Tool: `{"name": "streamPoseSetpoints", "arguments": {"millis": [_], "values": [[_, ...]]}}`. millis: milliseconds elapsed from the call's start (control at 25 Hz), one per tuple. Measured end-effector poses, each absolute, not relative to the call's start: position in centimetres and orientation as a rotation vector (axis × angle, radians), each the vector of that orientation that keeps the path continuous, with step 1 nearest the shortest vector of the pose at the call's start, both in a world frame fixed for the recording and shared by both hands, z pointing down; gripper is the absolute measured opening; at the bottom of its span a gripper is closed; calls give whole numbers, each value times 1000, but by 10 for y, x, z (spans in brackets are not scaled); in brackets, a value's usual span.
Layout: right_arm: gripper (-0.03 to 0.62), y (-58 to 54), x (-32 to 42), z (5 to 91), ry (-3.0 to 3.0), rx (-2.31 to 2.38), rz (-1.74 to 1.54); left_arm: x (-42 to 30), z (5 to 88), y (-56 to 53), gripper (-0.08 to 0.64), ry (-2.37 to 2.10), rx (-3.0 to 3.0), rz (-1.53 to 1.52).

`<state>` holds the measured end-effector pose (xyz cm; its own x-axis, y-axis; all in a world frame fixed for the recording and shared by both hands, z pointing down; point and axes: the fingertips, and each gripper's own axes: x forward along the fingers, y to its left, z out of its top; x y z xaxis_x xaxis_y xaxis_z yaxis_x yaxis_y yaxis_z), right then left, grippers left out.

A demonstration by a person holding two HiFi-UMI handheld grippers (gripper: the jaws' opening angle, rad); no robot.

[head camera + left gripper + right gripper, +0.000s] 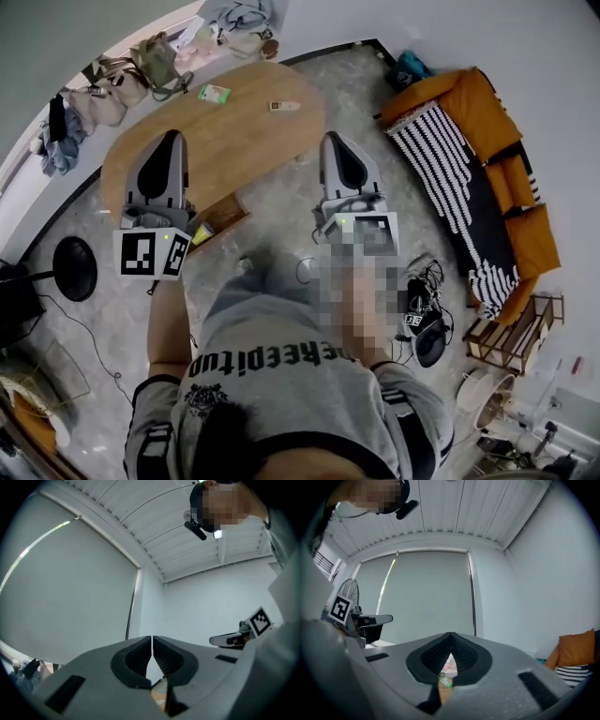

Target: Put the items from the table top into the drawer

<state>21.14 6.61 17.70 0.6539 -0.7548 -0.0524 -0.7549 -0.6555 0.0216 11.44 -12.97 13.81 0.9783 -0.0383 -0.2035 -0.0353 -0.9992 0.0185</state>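
Note:
An oval wooden table [234,141] lies ahead in the head view. On its far part rest a green-and-white packet [214,93] and a small pale remote-like item [284,106]. At the near edge, what looks like an open wooden drawer [228,212] juts out, with a yellow-green thing [202,233] at its corner. My left gripper [173,136] is shut and empty over the table's near left part. To the right, my right gripper [330,138] is shut and empty just off the table's edge. The right gripper view shows closed jaws, with the green packet [446,682] far beyond them.
Bags and clothes [122,80] pile up past the table's far end. An orange sofa with a striped blanket [459,150] stands at the right, a wooden rack [511,333] below it. A black round base [75,267] and cables [422,300] lie on the floor.

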Motion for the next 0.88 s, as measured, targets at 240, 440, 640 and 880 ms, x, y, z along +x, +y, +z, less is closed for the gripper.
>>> {"name": "streamPoseSetpoints", "arguments": {"millis": [240,440,640,880], "values": [[3,64,252,195,1287,-2878,26,156,155,-136,12,-38,3094,-268],[3,49,301,209,1322,-2870,-25,193,162,-151,12,-76,3099,-254],[3,33,364,233,1397,-2832,-130,242,167,-159,12,-126,3101,-240],[3,11,440,288,1551,-2812,-366,300,176,-166,12,-194,3101,-224]]}}
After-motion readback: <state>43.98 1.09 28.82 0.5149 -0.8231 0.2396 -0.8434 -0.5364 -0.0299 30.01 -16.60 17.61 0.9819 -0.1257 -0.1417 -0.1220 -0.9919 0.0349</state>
